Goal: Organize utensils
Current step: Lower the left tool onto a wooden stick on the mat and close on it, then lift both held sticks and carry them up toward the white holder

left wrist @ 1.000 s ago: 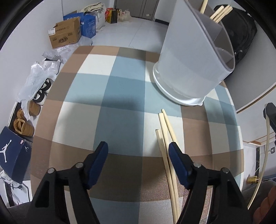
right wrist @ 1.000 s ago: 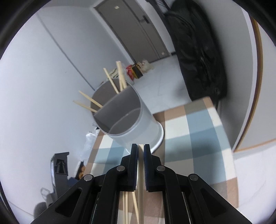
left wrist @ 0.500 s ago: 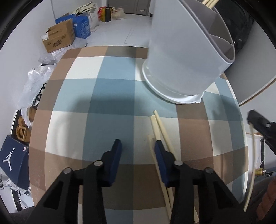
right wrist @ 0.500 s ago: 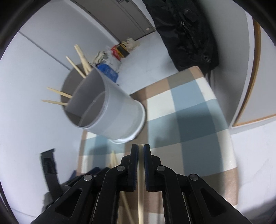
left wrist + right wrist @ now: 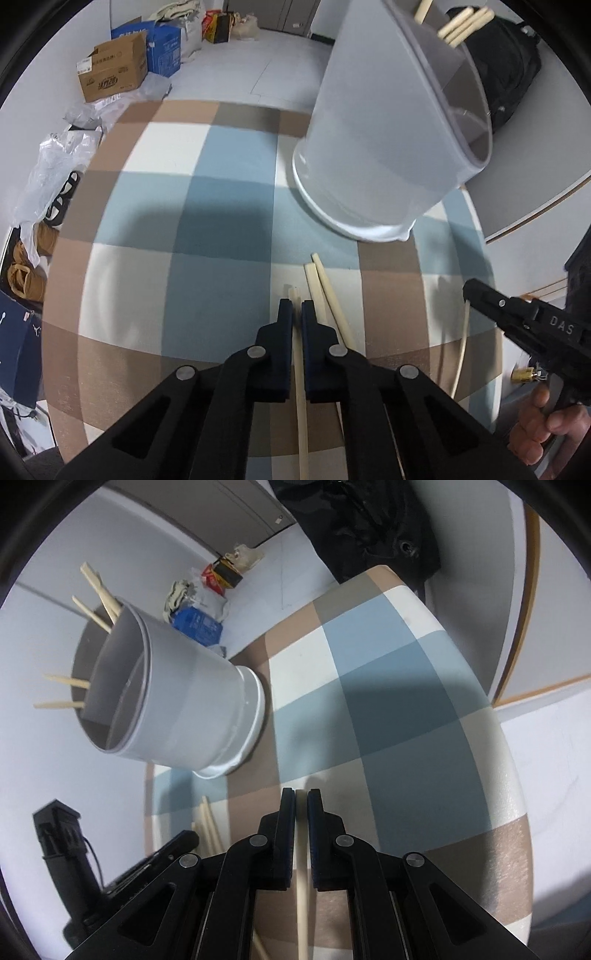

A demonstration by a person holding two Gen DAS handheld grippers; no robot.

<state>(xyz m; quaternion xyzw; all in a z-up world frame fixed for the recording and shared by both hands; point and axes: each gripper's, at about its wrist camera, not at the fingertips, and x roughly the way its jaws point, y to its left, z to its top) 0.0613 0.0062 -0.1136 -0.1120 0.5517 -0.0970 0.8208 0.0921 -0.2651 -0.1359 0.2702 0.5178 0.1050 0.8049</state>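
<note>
My left gripper [image 5: 296, 308] is shut on a pale wooden chopstick [image 5: 301, 406] at the checked tablecloth [image 5: 207, 221]. Two more chopsticks [image 5: 327, 295] lie just to its right. A grey divided utensil holder [image 5: 388, 147] stands beyond, with several chopsticks [image 5: 461, 22] in its far compartment. My right gripper [image 5: 301, 794] is shut on another chopstick [image 5: 302, 886], held above the table to the right of the holder [image 5: 177, 701]. The right gripper also shows in the left wrist view [image 5: 469, 291] with its chopstick hanging down.
Cardboard and blue boxes [image 5: 114, 74], plastic bags and shoes [image 5: 22, 258] lie on the floor left of the table. A black bag [image 5: 509, 70] sits behind the holder. The table's right edge [image 5: 509, 760] borders a white wall.
My left gripper moved right and closed on the leftmost chopstick. My right gripper, still holding its chopstick, tilted down toward the table and came closer to the left gripper.
</note>
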